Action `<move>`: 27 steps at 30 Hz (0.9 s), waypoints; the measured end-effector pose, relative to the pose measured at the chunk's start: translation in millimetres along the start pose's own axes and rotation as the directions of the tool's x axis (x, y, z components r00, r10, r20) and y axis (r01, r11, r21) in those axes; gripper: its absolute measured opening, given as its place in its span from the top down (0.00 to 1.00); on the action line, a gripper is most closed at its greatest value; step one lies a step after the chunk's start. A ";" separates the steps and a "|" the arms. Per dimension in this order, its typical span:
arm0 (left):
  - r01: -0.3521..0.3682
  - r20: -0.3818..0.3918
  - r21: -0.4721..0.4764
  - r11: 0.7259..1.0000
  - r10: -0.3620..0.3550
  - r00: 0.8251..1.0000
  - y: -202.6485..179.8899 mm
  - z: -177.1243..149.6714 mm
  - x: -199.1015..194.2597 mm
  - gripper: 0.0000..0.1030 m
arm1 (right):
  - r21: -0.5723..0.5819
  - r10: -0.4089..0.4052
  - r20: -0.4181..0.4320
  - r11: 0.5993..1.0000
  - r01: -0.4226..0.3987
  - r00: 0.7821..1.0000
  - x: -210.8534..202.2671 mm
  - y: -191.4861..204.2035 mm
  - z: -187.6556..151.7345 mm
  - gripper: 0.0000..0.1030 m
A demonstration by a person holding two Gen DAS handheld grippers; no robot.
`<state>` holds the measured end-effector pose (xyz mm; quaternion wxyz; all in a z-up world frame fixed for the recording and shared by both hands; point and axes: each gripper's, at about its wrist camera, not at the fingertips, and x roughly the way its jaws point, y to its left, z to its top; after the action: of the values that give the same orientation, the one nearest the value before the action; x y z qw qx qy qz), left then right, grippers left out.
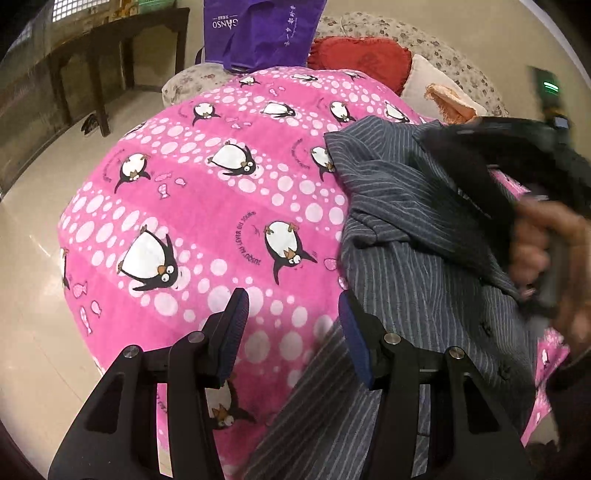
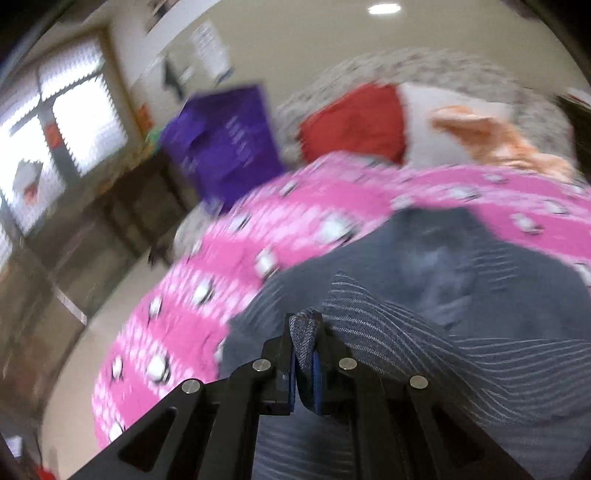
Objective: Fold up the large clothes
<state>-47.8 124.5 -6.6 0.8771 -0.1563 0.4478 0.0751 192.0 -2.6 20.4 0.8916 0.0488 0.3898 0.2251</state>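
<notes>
Grey striped garment (image 1: 413,236) lies on the pink penguin blanket (image 1: 207,206), toward its side away from the purple bag (image 1: 258,29). Right gripper (image 2: 304,354) is clenched on a bunched fold of the cloth, likely to carry it across for a fold. Left gripper (image 1: 293,317) hangs released over the garment's near edge, nothing between its fingers.

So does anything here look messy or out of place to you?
Only the striped grey shirt: it lies rumpled and half folded on the pink penguin blanket, one part bunched up where the right gripper pinches it. The left gripper is open and empty. Nothing looks spilled or damaged.
</notes>
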 end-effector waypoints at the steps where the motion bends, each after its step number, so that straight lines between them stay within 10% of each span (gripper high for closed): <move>1: -0.001 0.005 0.004 1.000 0.001 1.000 -0.8 1.7 -0.6 0.51 | -0.037 0.007 -0.043 0.999 -0.008 0.999 18.3 13.4 -9.9 0.94; 7: -0.004 0.000 0.026 1.000 0.004 1.000 -7.0 4.7 1.2 0.51 | -0.070 0.058 -0.204 0.995 -0.073 0.977 66.4 21.5 -65.9 0.91; 12: -0.008 -0.001 0.065 0.998 0.008 1.000 -17.8 18.3 10.8 0.51 | -0.033 0.172 -0.177 0.983 -0.181 0.969 18.9 -13.0 -76.5 0.49; 16: -0.008 0.027 0.086 0.996 0.006 1.000 -32.3 47.9 19.0 0.51 | -0.029 0.146 -0.102 0.988 -0.149 0.984 -47.7 -64.3 -97.4 0.43; 24: 0.031 0.079 0.249 0.968 -0.052 0.995 -90.0 115.6 53.4 0.51 | -0.003 -0.253 -0.005 0.968 0.253 0.968 -151.0 -180.2 -146.5 0.44; 27: 0.085 0.111 0.273 0.958 -0.119 0.987 -114.9 130.8 68.6 0.51 | 0.107 -0.364 -0.005 0.926 0.363 0.931 -182.0 -223.8 -146.7 0.75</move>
<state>123.4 60.6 33.5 0.9194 -0.0543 0.3889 -0.0218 59.9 -295.5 -17.3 0.9170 0.0250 0.3967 0.0345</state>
